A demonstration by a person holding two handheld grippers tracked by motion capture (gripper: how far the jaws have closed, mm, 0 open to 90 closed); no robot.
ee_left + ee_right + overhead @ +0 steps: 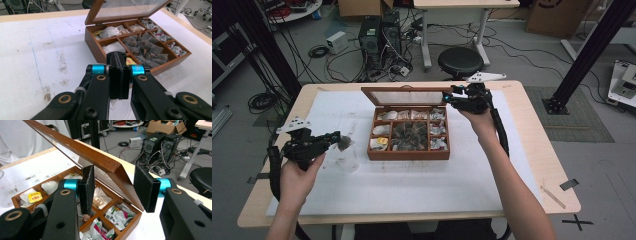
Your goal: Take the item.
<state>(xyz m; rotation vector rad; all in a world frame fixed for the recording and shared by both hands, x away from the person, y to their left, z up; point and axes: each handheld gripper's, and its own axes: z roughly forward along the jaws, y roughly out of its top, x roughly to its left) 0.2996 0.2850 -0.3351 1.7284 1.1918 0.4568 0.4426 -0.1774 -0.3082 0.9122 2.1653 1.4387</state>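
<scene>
Starting at the left, we find the left gripper [333,137] with jaws pressed together, a dark tea bag [344,143] at its tip above a glass beaker [346,161]. The wooden tea box [408,152] sits mid-table. We note the right gripper [113,187] spread wide, straddling the raised lid [100,157] corner without touching.

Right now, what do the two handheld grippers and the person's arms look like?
Both grippers are black, with linked metal arms on brass-coloured pivot bushings and bright blue collars behind flat black jaw pads. The left gripper and right gripper each carry a pale grey three-cornered plate on top and trail a thick black ribbed cable. The person's forearms are bare, with no sleeves or gloves in sight.
</scene>
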